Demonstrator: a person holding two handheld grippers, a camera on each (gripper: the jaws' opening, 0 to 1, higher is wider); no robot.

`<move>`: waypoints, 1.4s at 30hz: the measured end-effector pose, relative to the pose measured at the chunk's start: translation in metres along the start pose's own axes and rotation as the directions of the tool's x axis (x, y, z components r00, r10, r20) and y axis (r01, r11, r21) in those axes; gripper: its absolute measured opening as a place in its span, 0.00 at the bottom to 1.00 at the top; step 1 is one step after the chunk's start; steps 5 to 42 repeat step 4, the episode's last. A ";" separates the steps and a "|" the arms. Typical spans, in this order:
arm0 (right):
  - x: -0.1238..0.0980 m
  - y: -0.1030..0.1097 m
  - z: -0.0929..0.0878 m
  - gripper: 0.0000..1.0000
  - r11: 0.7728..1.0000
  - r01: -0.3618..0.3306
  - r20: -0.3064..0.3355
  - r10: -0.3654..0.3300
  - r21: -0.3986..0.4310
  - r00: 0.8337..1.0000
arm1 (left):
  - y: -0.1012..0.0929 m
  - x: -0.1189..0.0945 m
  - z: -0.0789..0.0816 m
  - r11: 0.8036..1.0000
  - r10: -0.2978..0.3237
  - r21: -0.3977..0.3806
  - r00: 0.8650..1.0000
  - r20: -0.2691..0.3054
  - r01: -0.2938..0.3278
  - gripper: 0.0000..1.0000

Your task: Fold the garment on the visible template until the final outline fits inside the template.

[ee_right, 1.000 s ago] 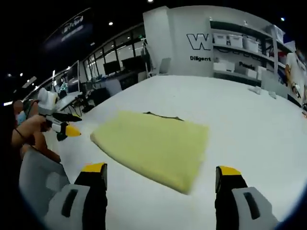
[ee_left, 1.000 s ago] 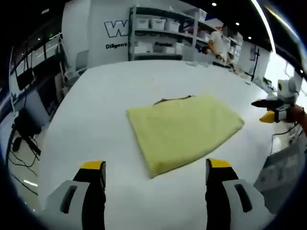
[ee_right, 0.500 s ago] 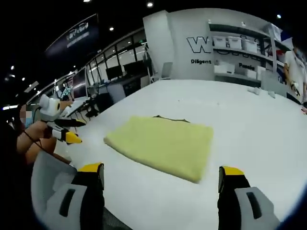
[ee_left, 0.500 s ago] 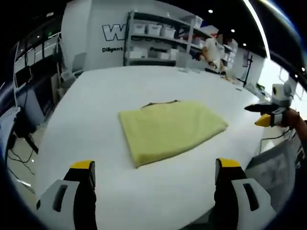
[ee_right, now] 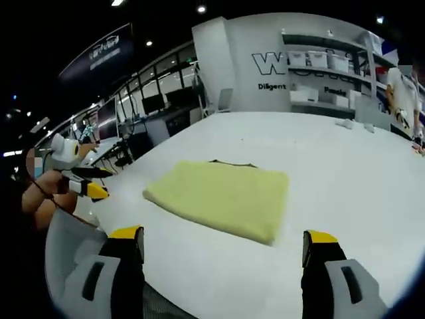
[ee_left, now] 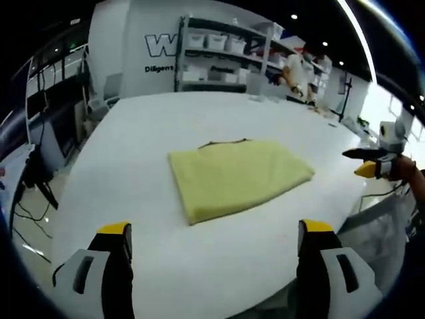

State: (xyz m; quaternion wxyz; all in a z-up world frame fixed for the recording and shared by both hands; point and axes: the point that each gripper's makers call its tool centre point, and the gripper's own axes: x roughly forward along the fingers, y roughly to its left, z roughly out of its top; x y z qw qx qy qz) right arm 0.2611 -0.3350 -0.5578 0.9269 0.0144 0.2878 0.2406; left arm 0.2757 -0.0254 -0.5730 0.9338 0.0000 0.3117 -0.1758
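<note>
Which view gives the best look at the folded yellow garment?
The left gripper view: the yellow garment lies near centre with all its edges plain. The right gripper view shows the whole garment too, but flatter and at a lower angle.

One folded yellow garment [ee_left: 238, 177] lies on one white table [ee_left: 133, 153]. One dark template edge [ee_left: 226, 141] peeks out at its far side. Two grippers show: the left gripper [ee_left: 214, 234] and the right gripper [ee_right: 224, 240]. One shelving unit [ee_left: 226, 56] stands behind, where one person [ee_right: 400, 93] stands.
</note>
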 end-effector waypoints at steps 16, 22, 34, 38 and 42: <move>-0.004 -0.001 -0.003 0.99 1.000 0.002 -0.005 -0.002 0.009 1.000 | 0.000 -0.001 -0.002 1.000 0.000 0.001 1.000 -0.013 0.000 0.99; -0.004 -0.001 -0.003 0.99 1.000 0.002 -0.005 -0.002 0.009 1.000 | 0.000 -0.001 -0.002 1.000 0.000 0.001 1.000 -0.013 0.000 0.99; -0.004 -0.001 -0.003 0.99 1.000 0.002 -0.005 -0.002 0.009 1.000 | 0.000 -0.001 -0.002 1.000 0.000 0.001 1.000 -0.013 0.000 0.99; -0.004 -0.001 -0.003 0.99 1.000 0.002 -0.005 -0.002 0.009 1.000 | 0.000 -0.001 -0.002 1.000 0.000 0.001 1.000 -0.013 0.000 0.99; -0.004 -0.001 -0.003 0.99 1.000 0.002 -0.005 -0.002 0.009 1.000 | 0.000 -0.001 -0.002 1.000 0.000 0.001 1.000 -0.013 0.000 0.99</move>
